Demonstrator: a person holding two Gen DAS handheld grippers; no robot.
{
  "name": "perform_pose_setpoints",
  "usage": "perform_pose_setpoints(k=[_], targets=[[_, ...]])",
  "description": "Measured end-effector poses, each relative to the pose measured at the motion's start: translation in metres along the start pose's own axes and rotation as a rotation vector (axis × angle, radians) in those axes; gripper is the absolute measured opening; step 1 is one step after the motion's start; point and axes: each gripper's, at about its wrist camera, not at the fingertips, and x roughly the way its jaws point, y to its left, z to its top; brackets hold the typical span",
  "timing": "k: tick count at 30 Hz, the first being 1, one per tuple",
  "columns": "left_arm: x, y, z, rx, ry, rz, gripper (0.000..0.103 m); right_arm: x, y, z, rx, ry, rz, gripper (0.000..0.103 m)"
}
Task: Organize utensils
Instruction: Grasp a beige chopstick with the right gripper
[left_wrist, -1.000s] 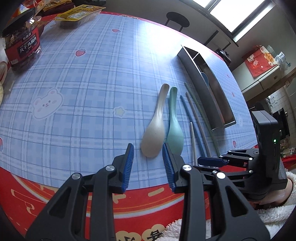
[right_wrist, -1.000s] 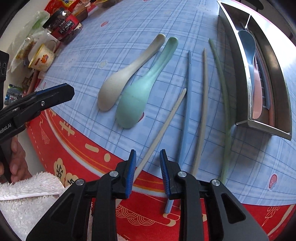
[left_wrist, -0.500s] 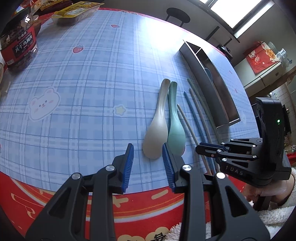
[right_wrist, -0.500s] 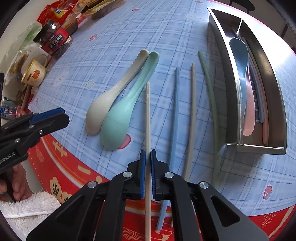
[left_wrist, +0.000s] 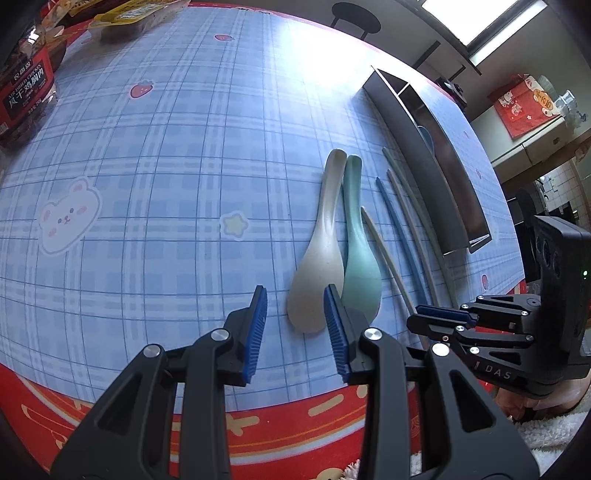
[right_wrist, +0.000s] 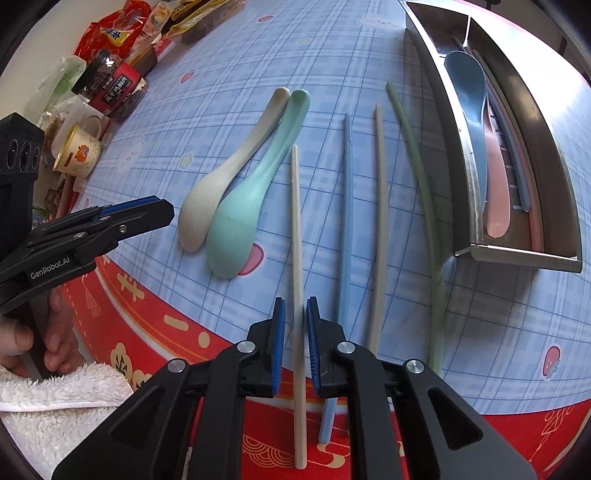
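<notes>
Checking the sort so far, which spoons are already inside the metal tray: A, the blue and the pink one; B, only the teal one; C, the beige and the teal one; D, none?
A: the blue spoon and the pink spoon lie inside the metal tray, while the beige spoon and teal spoon lie on the tablecloth.

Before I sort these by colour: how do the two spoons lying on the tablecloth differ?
The beige spoon is pale and speckled; the mint-green spoon is plain teal. The beige spoon lies on the outer side, the mint-green spoon next to the cream chopstick. Both lie side by side, touching, with handles pointing away from the table's edge.
</notes>
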Motion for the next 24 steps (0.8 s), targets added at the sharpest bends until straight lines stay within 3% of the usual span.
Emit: perform_pose_setpoints(k=[2,17,24], targets=[[0.002,-0.001,0.002,0.004,0.004,-0.004,0.034,0.000,-0.001,0.001,0.000,0.002,-0.013,0.006],[0.019,0.001,0.026,-0.014,0.034,-0.064,0.034,0.003,-0.014,0.007,0.035,-0.026,0.050,0.006],[0.033,-0.012,0.033,0.018,0.071,-0.056,0.033,0.001,-0.015,0.006,0.026,-0.027,0.052,0.006]])
